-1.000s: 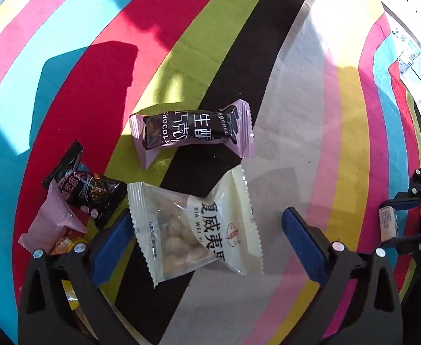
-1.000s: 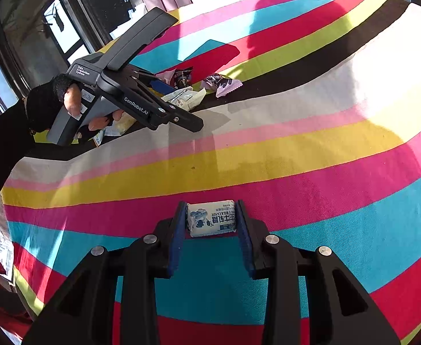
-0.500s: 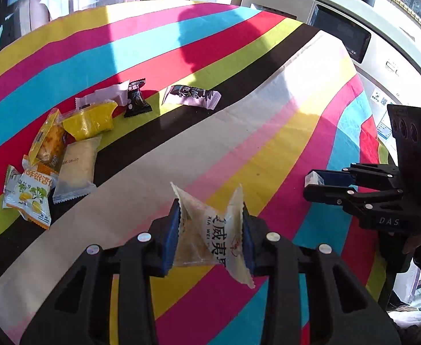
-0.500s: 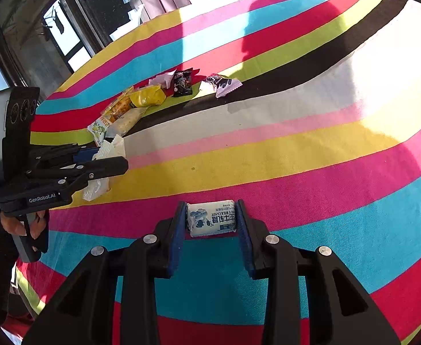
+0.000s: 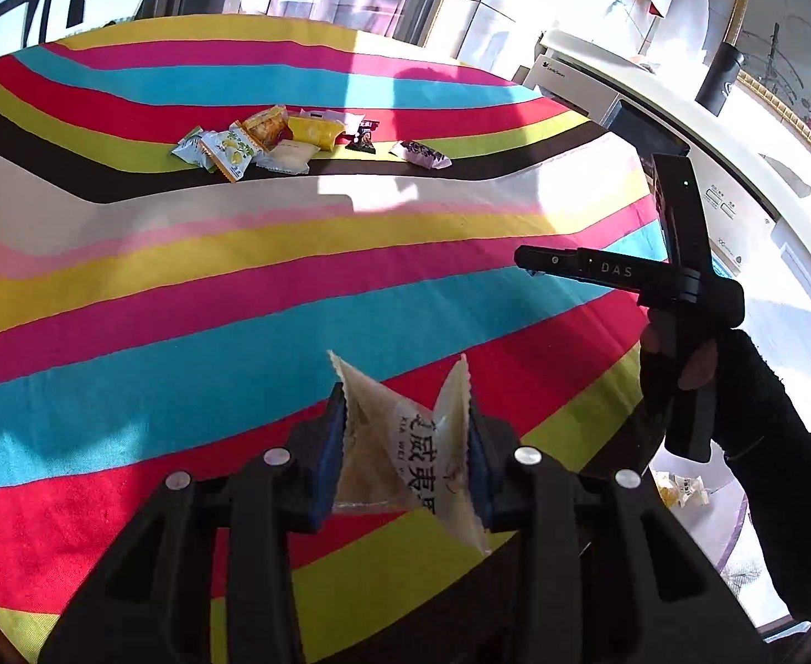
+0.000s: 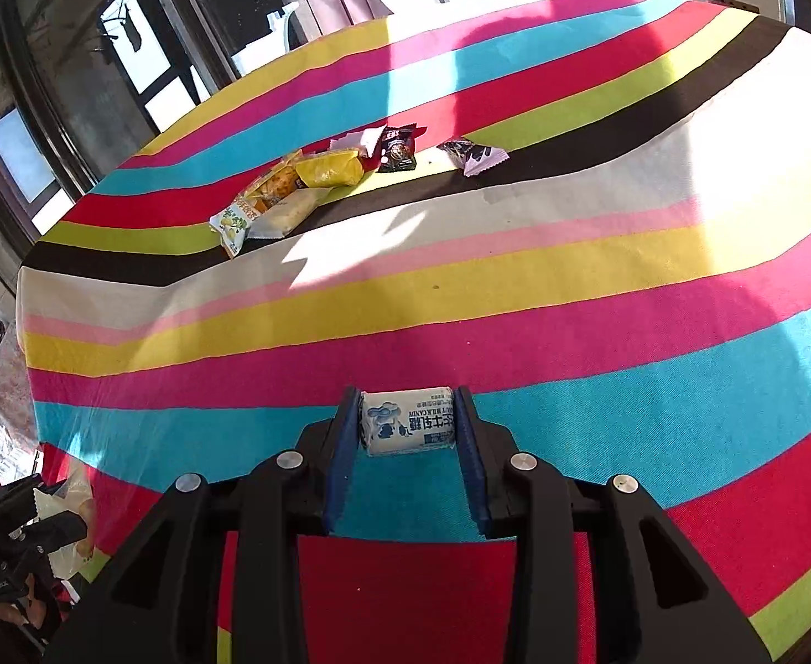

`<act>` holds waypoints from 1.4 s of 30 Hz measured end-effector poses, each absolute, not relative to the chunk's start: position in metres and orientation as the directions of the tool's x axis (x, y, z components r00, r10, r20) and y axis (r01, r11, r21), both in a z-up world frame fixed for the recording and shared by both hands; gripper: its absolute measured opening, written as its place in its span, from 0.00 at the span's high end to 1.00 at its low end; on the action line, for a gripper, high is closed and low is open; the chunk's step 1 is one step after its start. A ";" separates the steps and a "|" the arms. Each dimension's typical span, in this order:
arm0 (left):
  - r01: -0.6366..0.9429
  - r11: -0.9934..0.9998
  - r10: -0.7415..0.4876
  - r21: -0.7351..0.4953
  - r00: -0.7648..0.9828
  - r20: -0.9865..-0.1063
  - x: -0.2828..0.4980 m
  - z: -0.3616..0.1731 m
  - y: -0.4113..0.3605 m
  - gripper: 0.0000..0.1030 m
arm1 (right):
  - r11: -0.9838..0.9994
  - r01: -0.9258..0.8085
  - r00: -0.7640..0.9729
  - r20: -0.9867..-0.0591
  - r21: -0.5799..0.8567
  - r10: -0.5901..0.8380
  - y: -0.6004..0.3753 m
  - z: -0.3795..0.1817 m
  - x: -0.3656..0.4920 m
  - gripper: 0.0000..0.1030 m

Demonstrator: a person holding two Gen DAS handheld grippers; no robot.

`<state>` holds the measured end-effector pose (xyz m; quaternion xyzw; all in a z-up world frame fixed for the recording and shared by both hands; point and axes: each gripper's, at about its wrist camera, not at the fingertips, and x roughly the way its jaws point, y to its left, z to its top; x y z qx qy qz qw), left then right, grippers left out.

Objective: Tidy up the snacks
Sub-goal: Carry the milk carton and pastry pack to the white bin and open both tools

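My left gripper (image 5: 405, 442) is shut on a clear-and-white nut packet (image 5: 405, 442) with red Chinese print, held above the near edge of the striped tablecloth (image 5: 184, 299). My right gripper (image 6: 407, 426) is shut on a small white-and-blue milk candy (image 6: 407, 426), held over the near blue stripe. The right gripper also shows from the side in the left wrist view (image 5: 527, 261). A cluster of loose snacks (image 5: 273, 141) lies far across the cloth on the green and black stripes; it shows in the right wrist view too (image 6: 306, 182).
A purple-and-black chocolate bar (image 5: 421, 154) and a small black packet (image 5: 364, 135) lie at the right end of the cluster. A white appliance (image 5: 588, 88) stands beyond the table's right side. Windows run along the far side. A few packets (image 5: 679, 489) lie low at the right, off the table.
My left gripper closed on the nut packet, lifted it from among the snacks and pulled back to the near edge. My right gripper kept holding the milk candy, nearly still.
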<state>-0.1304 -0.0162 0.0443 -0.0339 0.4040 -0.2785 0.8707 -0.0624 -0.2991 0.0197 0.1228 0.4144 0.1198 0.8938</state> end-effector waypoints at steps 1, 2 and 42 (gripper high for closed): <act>0.459 0.843 -0.511 -0.281 0.516 -0.687 -0.135 0.043 -0.015 0.63 | 0.943 -0.135 0.629 -0.709 0.305 0.319 -0.290 0.023 -0.074 0.68; 0.461 0.842 -0.510 -0.279 0.513 -0.691 -0.138 0.041 -0.018 0.63 | 0.946 -0.149 0.629 -0.710 0.289 0.316 -0.281 0.026 -0.086 0.68; 0.904 0.428 -0.580 -0.024 0.254 -0.774 -0.246 0.051 -0.284 0.62 | 0.941 0.206 0.708 -0.704 0.269 0.046 -0.434 0.023 -0.337 0.68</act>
